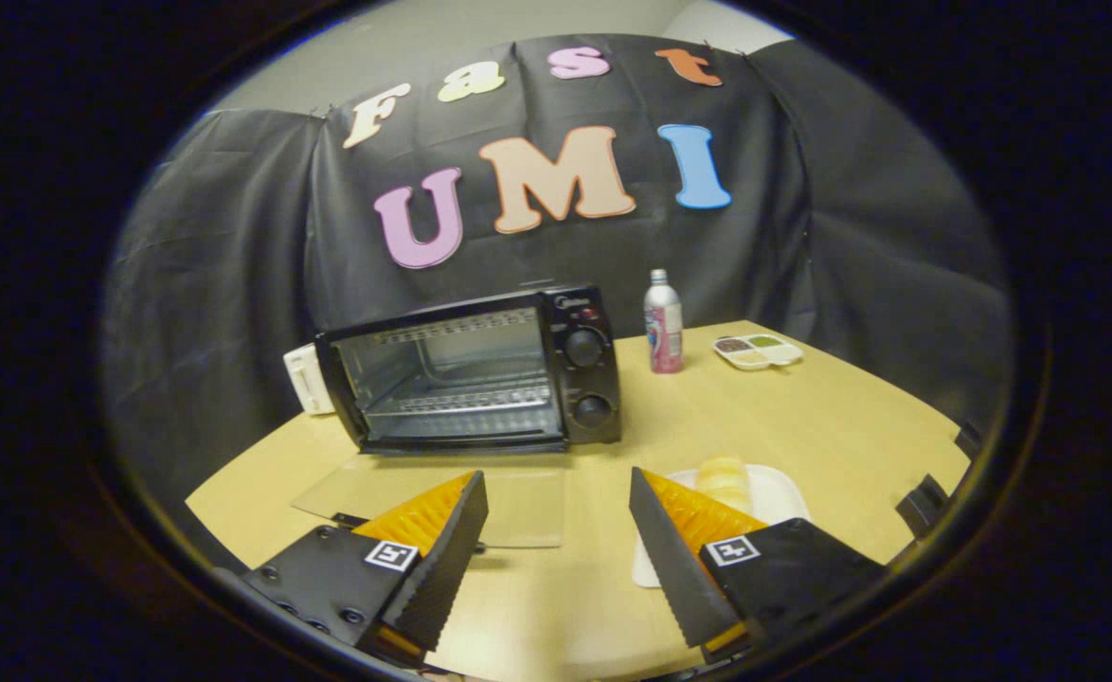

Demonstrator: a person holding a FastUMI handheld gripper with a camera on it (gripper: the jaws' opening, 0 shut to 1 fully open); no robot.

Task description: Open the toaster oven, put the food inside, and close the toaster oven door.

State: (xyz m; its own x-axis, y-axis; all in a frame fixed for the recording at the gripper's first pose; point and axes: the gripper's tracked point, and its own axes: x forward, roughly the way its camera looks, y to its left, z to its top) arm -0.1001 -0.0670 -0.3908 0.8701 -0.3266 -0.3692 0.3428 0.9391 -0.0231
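With the toaster oven (480, 374) door (442, 493) already lying flat on the desk (802, 426), the claw (558, 530) hangs wide and empty — bread (724, 481) on its plate (783, 497) waits beside the right finger.

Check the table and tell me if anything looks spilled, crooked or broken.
Nothing stands out. The toaster oven stands with its glass door folded flat onto the table, its inside empty. The bread lies on its white plate, the bottle stands upright, and the divided dish sits flat. The gripper is open, holding nothing.
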